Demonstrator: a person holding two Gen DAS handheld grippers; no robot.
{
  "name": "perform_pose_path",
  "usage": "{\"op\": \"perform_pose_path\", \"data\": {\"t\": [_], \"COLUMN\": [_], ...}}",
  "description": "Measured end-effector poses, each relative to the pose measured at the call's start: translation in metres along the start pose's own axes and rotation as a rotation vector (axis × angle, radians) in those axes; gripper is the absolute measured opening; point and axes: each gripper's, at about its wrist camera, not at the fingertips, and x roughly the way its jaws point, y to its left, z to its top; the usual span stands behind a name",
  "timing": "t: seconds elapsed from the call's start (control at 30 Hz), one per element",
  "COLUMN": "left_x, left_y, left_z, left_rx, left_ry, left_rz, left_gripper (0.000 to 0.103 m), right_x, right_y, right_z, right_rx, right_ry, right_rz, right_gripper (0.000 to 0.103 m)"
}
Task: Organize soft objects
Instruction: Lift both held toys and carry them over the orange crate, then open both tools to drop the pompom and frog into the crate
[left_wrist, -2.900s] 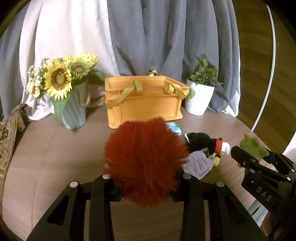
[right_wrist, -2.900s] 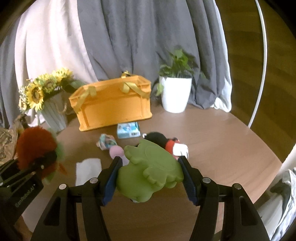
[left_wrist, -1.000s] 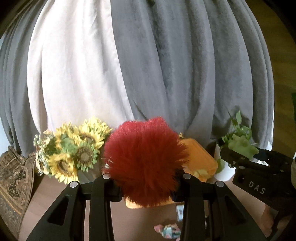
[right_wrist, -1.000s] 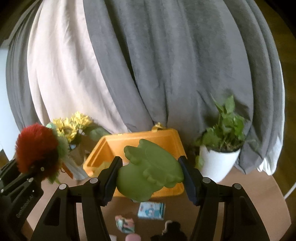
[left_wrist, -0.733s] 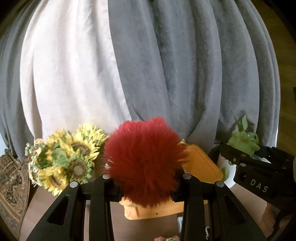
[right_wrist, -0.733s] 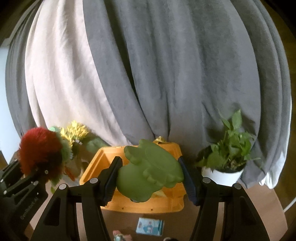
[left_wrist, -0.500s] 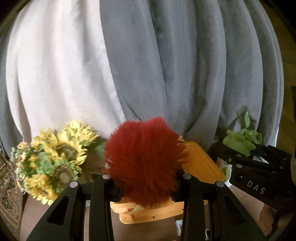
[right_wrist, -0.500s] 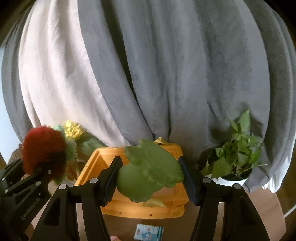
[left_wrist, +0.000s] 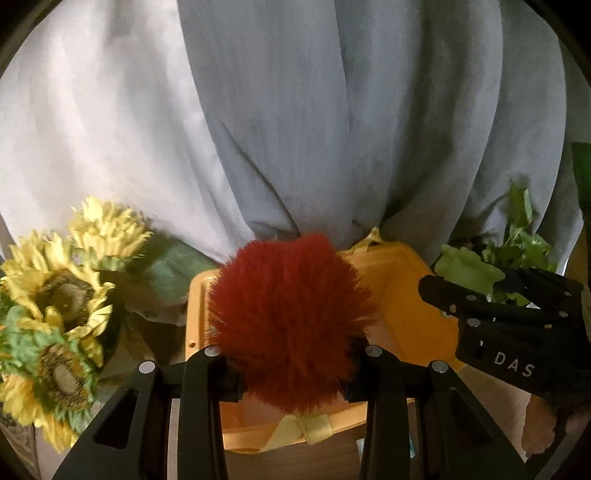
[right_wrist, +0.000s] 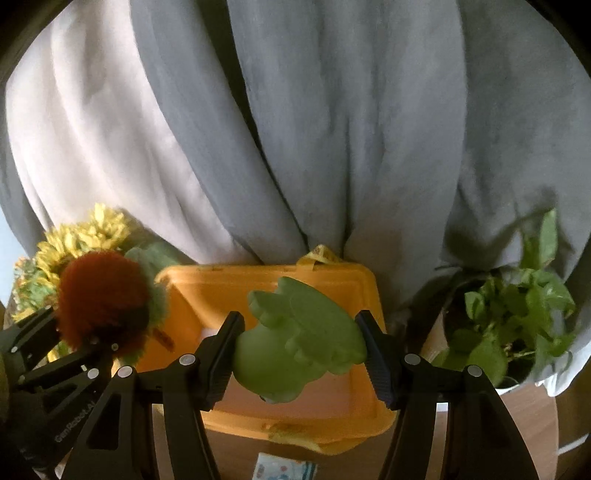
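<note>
My left gripper (left_wrist: 291, 373) is shut on a fluffy red pom-pom toy (left_wrist: 290, 317), which hangs over the open orange basket (left_wrist: 413, 295). My right gripper (right_wrist: 301, 354) is shut on a soft green toy (right_wrist: 303, 339), also held above the orange basket (right_wrist: 207, 295). In the left wrist view the right gripper (left_wrist: 480, 291) shows at the right with the green toy (left_wrist: 465, 269) in it. From the right wrist camera, the left gripper (right_wrist: 99, 336) appears at the left with the red pom-pom (right_wrist: 103, 295). The basket's floor is mostly hidden by the toys.
A sunflower bouquet (left_wrist: 55, 306) stands left of the basket and a potted green plant (right_wrist: 517, 314) in a white pot to its right. Grey and white curtains (right_wrist: 332, 129) hang close behind. A small blue-and-white packet (right_wrist: 284, 469) lies on the wooden table in front of the basket.
Both grippers have moved forward towards the basket and tipped downward, each keeping its toy. The basket now fills the view under them, and the table items have slid out of the bottom.
</note>
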Motion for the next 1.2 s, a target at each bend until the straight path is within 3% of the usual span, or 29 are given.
{"op": "perform_pose_path", "data": {"t": [0.27,0.6,0.83,1.2], "left_x": [0.039,0.072,0.071,0.029], "left_y": [0.004,0.011,0.010,0.011], "left_z": [0.005,-0.001,-0.003,-0.004], "left_rx": [0.021,-0.002,-0.003,-0.022], "left_ry": [0.127,0.256,0.256,0.156], "left_rz": [-0.006,-0.021,-0.011,0.055], "left_gripper": [0.036,0.040,0.059,0.067], "right_x": [0.057,0.088,0.092,0.057], "right_y": [-0.006,-0.002,-0.005,-0.014], "right_z": [0.005,0.004,0.004,0.003], "right_rx": [0.013,-0.036,-0.009,0.019], "right_ry": [0.173,0.294,0.305,0.204], "right_rz": [0.025,-0.004,0.001,-0.060], "right_gripper": [0.063,0.063,0.073,0.073]}}
